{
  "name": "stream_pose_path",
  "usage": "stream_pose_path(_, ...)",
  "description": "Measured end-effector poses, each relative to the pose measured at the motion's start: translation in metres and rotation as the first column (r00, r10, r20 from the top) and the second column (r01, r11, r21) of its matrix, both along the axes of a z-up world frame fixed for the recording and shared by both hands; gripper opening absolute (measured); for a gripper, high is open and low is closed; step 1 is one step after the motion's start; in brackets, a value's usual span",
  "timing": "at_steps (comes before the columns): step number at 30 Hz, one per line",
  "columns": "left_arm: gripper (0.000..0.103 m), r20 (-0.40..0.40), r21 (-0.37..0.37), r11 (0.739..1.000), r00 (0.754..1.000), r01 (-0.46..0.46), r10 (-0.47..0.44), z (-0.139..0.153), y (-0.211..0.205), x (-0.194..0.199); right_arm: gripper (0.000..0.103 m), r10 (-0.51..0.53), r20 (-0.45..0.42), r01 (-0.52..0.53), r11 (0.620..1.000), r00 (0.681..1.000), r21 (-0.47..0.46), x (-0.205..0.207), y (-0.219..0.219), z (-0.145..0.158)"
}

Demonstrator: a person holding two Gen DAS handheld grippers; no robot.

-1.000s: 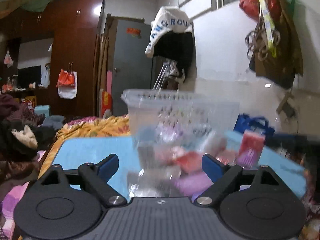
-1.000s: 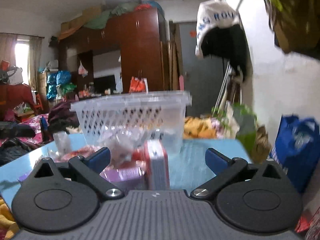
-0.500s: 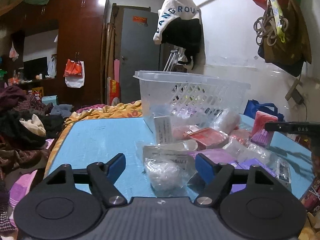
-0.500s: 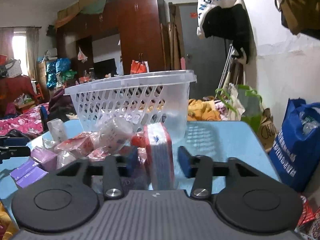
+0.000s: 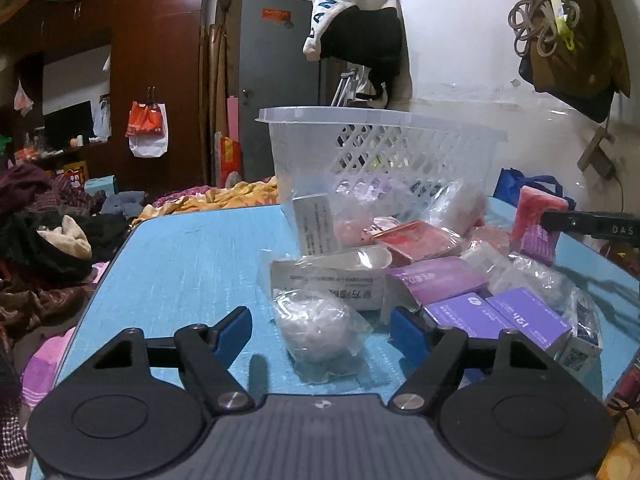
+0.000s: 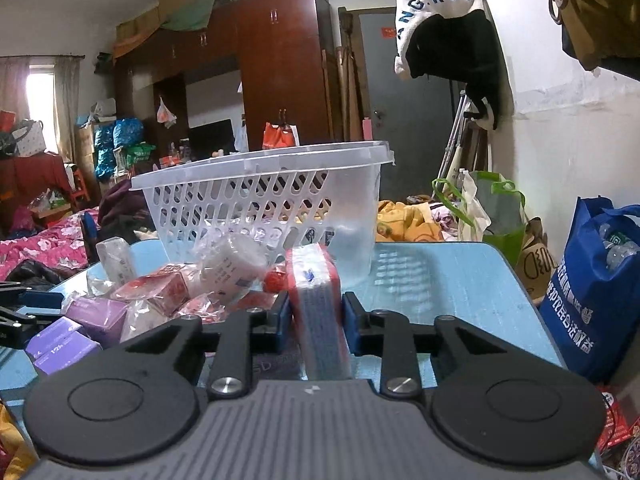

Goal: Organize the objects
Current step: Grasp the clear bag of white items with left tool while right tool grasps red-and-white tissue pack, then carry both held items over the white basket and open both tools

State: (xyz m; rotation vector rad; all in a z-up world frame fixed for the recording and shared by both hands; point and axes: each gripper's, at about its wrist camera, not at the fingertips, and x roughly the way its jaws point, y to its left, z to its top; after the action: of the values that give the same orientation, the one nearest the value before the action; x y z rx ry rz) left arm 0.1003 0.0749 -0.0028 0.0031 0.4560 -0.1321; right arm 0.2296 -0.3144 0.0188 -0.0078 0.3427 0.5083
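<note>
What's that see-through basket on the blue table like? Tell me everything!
The basket looks like clear, slightly milky plastic. It has a wide rim, walls full of slots and smooth corners. It stands upright at the far side of the table. A few packets seem to show through its walls, and the pile of packets crowds against its near wall.

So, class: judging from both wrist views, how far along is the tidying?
Barely begun: the basket looks nearly empty. In hand: the right gripper clamps a red-edged pack; the left gripper, open, brackets a clear bag. Left: the packet pile.
</note>
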Motion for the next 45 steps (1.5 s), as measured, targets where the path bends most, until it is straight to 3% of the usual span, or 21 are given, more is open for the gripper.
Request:
stream_pose_path(2, 0.072, 0.002, -0.006, 1.0, 1.0, 0.01, -0.01, 0.0, -0.001, -0.001, 0.031, 0.001, 0.004, -0.001, 1.0, 1.0, -0.004, 0.0, 0.0, 0.0)
stream_pose_path(4, 0.058, 0.007, -0.017, 1.0, 1.0, 0.011, -0.011, 0.001, 0.0, -0.002, 0.031, 0.001, 0.005, -0.001, 1.0, 1.0, -0.006, 0.0, 0.0, 0.0)
stream_pose_path(6, 0.054, 0.022, -0.017, 1.0, 1.0, -0.011, 0.011, 0.001, 0.001, -0.003, 0.031, 0.001, 0.004, -0.001, 1.0, 1.0, -0.009, 0.0, 0.001, 0.001)
stream_pose_path(17, 0.054, 0.035, -0.022, 1.0, 0.999, 0.017, -0.016, 0.001, -0.001, -0.005, 0.029, 0.006, 0.009, -0.006, 1.0, 1.0, -0.002, -0.001, 0.0, 0.001)
stream_pose_path(24, 0.06, 0.049, -0.024, 1.0, 0.999, 0.008, -0.007, -0.001, -0.004, -0.008, 0.029, 0.007, 0.014, -0.007, 1.0, 1.0, -0.005, -0.001, 0.0, 0.0)
stream_pose_path(26, 0.057, 0.044, -0.031, 0.999, 0.999, 0.008, -0.007, -0.001, -0.002, -0.007, 0.029, 0.007, 0.014, -0.007, 1.0, 1.0, -0.005, -0.001, 0.0, 0.0)
stream_pose_path(28, 0.046, 0.046, -0.026, 1.0, 0.999, 0.011, -0.01, -0.001, -0.002, -0.009, 0.029, 0.007, 0.015, -0.006, 1.0, 1.0, -0.005, -0.001, 0.0, 0.0)
stream_pose_path(33, 0.046, 0.074, -0.019, 1.0, 0.997, 0.0, 0.002, 0.002, 0.001, -0.018, 0.029, -0.008, 0.035, 0.007, 1.0, 0.999, 0.008, -0.005, -0.002, 0.001)
stream_pose_path(40, 0.046, 0.168, -0.078, 0.997, 0.986, 0.014, -0.001, 0.029, 0.008, -0.029, 0.028, -0.015, 0.078, 0.011, 0.999, 0.997, 0.051, -0.009, -0.007, 0.011)
stream_pose_path(45, 0.046, 0.231, -0.057, 0.998, 0.973, 0.039, -0.024, 0.071, -0.004, -0.011, 0.028, -0.016, 0.153, 0.01, 0.999, 0.988, 0.039, -0.021, -0.005, 0.048)
